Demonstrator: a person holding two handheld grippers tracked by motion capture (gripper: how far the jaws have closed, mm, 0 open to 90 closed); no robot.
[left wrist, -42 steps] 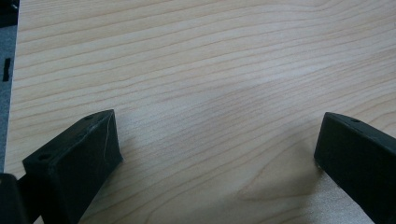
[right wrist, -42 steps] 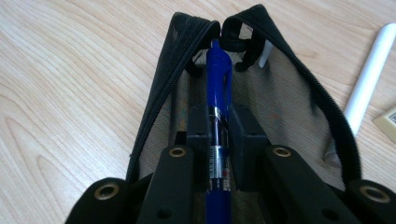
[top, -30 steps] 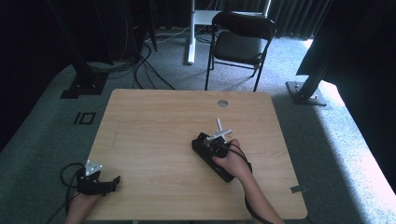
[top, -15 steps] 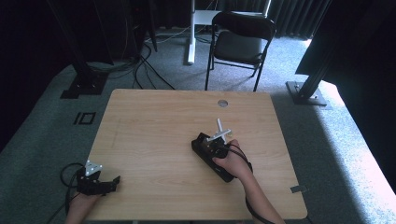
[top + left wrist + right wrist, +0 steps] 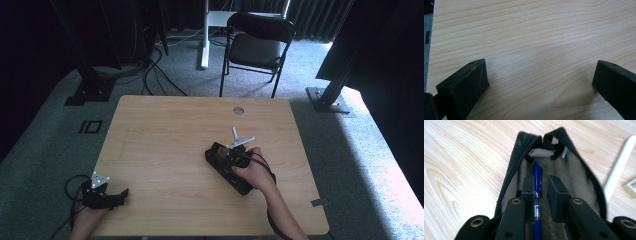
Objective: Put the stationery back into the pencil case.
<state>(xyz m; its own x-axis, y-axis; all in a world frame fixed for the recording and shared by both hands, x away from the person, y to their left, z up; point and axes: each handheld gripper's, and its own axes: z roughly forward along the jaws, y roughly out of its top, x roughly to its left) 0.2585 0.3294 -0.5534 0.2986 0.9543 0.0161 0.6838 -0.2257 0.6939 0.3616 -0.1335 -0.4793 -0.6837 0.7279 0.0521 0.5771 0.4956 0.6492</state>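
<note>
Wooden table (image 5: 165, 135) | right gripper (image 5: 542, 191) fingers narrow around blue pen (image 5: 537, 185), its lower end cut off | left gripper (image 5: 536, 82) fingers wide

1. The blue pen (image 5: 537, 195) runs off the bottom edge of the right gripper view, so its lower end is cut off.
2. In the high view the right hand (image 5: 255, 172) covers part of the black pencil case (image 5: 227, 167) and hides the pen.
3. The white stick (image 5: 620, 167) and the eraser (image 5: 631, 187) are cropped by the right edge.
4. The left gripper (image 5: 539, 82) has both fingers cut off at the frame.
</note>
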